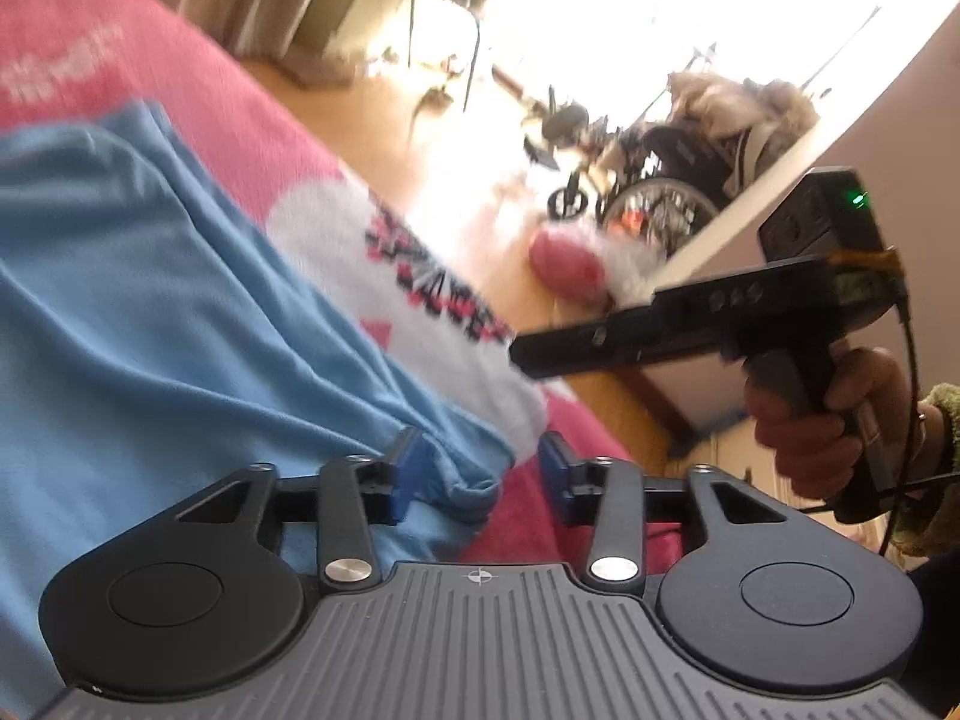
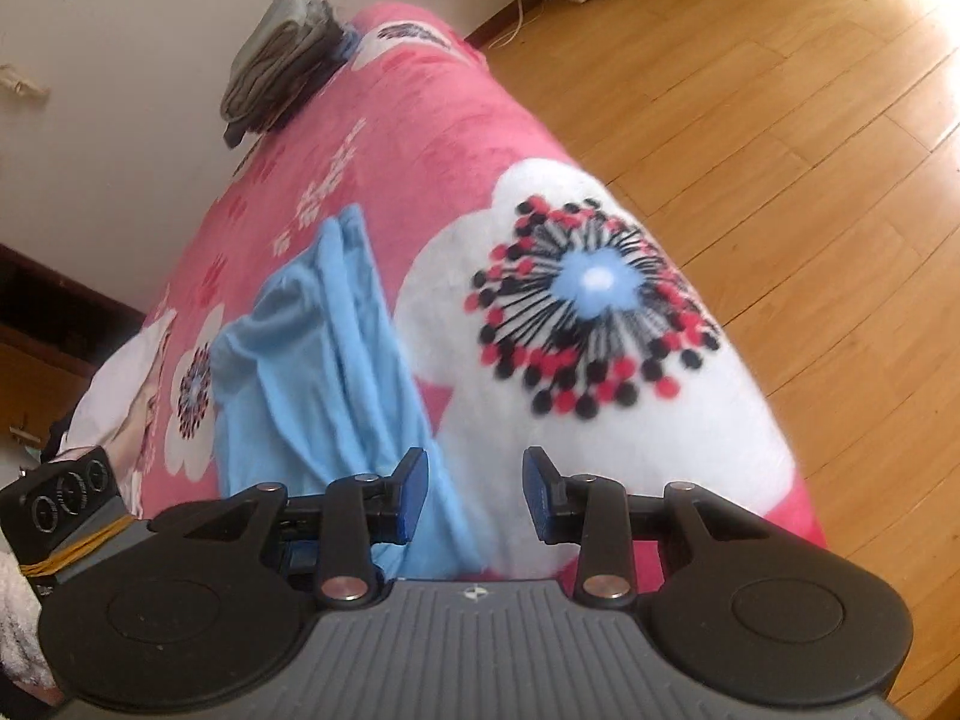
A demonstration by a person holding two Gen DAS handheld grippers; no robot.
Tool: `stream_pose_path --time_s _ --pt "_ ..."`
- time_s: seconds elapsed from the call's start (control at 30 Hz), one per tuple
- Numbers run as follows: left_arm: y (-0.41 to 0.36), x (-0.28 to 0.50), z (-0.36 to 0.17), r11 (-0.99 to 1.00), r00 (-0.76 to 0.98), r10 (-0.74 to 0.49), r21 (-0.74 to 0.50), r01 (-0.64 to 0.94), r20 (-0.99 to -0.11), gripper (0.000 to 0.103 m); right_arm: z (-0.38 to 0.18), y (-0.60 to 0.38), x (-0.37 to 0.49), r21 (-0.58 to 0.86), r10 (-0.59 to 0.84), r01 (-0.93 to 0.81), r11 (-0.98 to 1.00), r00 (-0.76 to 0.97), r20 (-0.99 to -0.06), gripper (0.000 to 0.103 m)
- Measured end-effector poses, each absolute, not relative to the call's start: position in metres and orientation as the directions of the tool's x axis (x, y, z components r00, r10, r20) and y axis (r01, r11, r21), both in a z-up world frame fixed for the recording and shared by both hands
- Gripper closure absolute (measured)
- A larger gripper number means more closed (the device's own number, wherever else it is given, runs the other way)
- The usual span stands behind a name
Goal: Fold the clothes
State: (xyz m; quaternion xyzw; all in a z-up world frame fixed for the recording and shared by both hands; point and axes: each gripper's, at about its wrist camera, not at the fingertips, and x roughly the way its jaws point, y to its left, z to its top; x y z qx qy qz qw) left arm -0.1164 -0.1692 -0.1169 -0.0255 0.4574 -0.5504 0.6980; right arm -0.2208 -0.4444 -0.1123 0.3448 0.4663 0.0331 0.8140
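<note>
- Your left wrist view is blown out: daylight from the window (image 1: 690, 6) floods the top, and the floor (image 1: 456, 192) below it glares white.
- The blue garment (image 1: 150, 312) and the blanket (image 1: 198, 96) smear with motion blur.
- Your right wrist view is evenly lit, soft-edged, with the floorboards (image 2: 780, 120) bowing at the rim.
</note>
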Motion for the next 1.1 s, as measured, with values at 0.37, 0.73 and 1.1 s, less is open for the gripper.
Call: stream_pose_path --time_s 0.37,0.73,1.1 --pt "-0.084 -0.158 -0.098 0.498 0.097 -0.642 -0.318 0.807 -0.76 0.048 -0.084 -0.388 -0.229 0.508 0.423 0.023 0.861 0.523 -0.74 0.066" --pt "-0.072 -0.195 -0.1 0.484 0.284 -0.568 -0.034 0.875 -0.773 0.049 -0.085 -0.327 -0.224 0.143 0.26 -0.255 0.956 0.52 -0.813 0.081" --pt "-0.072 -0.203 -0.108 0.467 0.304 -0.554 0.013 0.884 -0.775 0.049 -0.1 -0.316 -0.227 0.052 0.191 -0.275 0.96 0.509 -0.839 0.092"
